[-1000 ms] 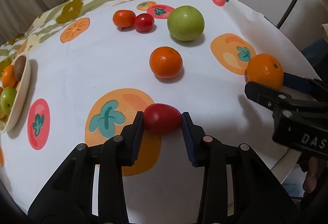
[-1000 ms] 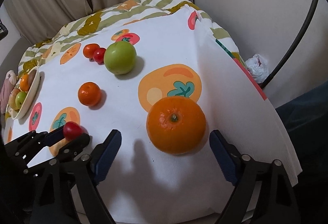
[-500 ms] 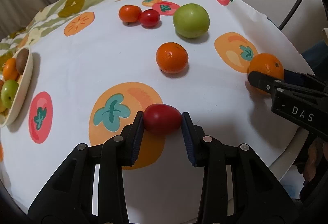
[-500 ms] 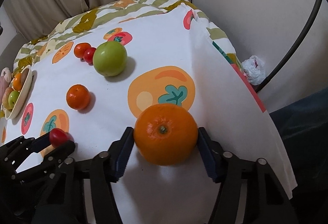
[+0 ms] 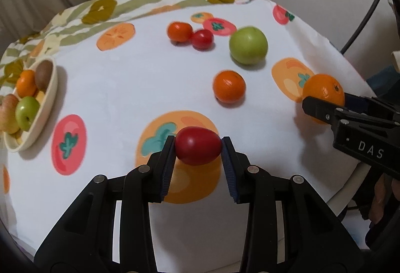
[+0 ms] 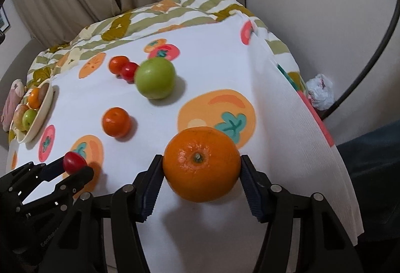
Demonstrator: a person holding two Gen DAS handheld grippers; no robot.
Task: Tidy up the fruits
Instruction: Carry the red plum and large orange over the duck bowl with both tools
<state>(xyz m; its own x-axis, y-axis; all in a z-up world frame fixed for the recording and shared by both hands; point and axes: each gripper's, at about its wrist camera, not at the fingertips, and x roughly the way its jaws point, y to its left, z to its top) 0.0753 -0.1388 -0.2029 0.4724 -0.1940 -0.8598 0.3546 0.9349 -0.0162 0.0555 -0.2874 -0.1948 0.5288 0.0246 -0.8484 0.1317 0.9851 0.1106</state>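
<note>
Between the pads of the left gripper [image 5: 197, 148] sits the red tomato [image 5: 198, 148], clamped at its two ends, its long axis running across from pad to pad. From that tomato the bowl [image 5: 48, 103] lies far to the left, at the cloth's edge, so the carry I expect goes leftward, and this hand is much the nearer to the bowl. Right of the tomato, the right gripper [image 6: 202, 173] has just been closing its jaws on the large orange [image 6: 201, 165], and its pads now press both flanks, stem facing the camera. Beyond the tomato, loose on the tablecloth [image 5: 130, 88]: one small orange [image 5: 229, 86], one green apple [image 5: 248, 45], one tangerine [image 5: 179, 31] touching one second red tomato [image 5: 202, 39]. That makes four fruits loose and two gripped. Inside the bowl at least four show, though some are hidden
</note>
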